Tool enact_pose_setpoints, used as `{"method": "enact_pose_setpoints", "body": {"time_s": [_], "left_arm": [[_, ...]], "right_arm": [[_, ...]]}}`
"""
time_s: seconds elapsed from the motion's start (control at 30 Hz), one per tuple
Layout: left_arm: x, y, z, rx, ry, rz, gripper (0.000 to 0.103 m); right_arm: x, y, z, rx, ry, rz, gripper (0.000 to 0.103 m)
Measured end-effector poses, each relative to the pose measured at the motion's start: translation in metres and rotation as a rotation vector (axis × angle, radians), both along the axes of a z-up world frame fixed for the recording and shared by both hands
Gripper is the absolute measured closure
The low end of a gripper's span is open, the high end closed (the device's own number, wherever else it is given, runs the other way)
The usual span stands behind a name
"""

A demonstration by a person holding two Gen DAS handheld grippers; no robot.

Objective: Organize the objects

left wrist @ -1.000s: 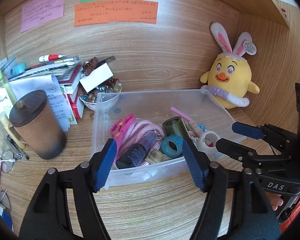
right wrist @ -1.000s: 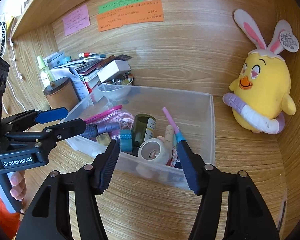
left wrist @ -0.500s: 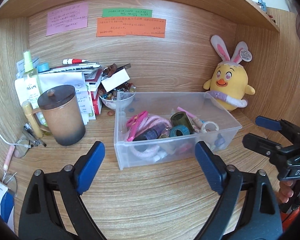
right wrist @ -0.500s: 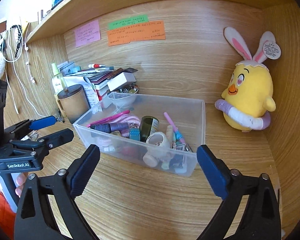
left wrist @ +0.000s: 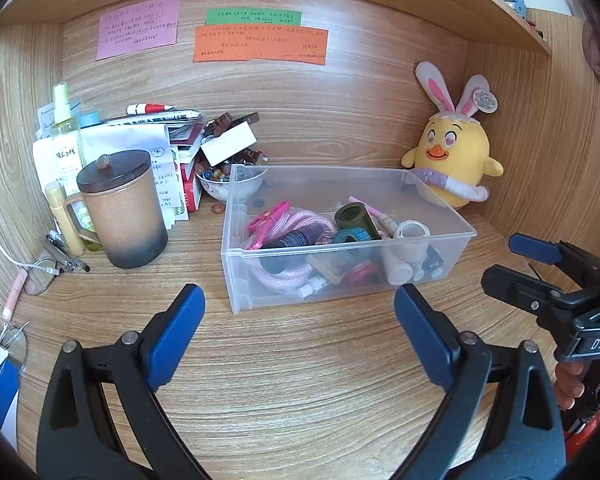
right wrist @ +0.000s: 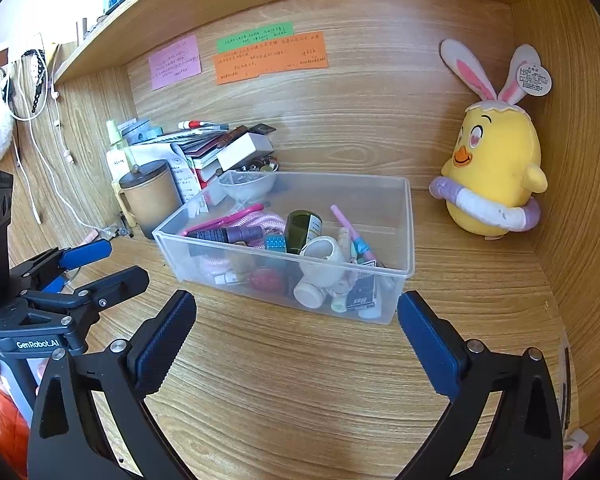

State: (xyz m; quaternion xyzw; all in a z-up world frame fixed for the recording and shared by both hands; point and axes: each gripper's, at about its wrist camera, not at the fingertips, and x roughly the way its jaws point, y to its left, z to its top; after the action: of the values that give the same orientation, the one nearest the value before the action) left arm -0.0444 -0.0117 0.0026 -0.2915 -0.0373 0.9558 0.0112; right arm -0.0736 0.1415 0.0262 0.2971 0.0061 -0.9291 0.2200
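A clear plastic bin (left wrist: 440, 236) (right wrist: 404, 276) stands on the wooden desk, filled with small items: pink scissors (left wrist: 266, 220), pink rope (left wrist: 300, 220), tape rolls (left wrist: 410, 230), small bottles. My left gripper (left wrist: 298, 320) is open and empty, held back from the bin's front. My right gripper (right wrist: 296, 322) is open and empty, in front of the bin's near side. Each gripper shows in the other's view: the right gripper (left wrist: 540, 264) and the left gripper (right wrist: 100, 264).
A brown lidded mug (left wrist: 122, 208), a spray bottle (left wrist: 66, 136), stacked books and papers (left wrist: 164, 132) and a bead bowl (left wrist: 228, 182) stand at the back left. A yellow chick plush (left wrist: 452, 164) sits in the back right corner. Glasses and a cable (left wrist: 40, 276) lie left.
Both grippers have pulled back from the bin and opened wide. The bin now looks smaller and farther away in both views.
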Motion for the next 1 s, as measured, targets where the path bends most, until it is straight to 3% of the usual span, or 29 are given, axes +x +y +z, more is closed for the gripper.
{"method": "enact_pose_setpoints", "body": {"time_s": [1.0], "left_arm": [[-0.0013, 0.0002, -0.0022, 0.008, -0.010, -0.008, 0.006]], "right_arm": [[0.0018, 0.0000, 0.0014, -0.011, 0.007, 0.011, 0.002]]}}
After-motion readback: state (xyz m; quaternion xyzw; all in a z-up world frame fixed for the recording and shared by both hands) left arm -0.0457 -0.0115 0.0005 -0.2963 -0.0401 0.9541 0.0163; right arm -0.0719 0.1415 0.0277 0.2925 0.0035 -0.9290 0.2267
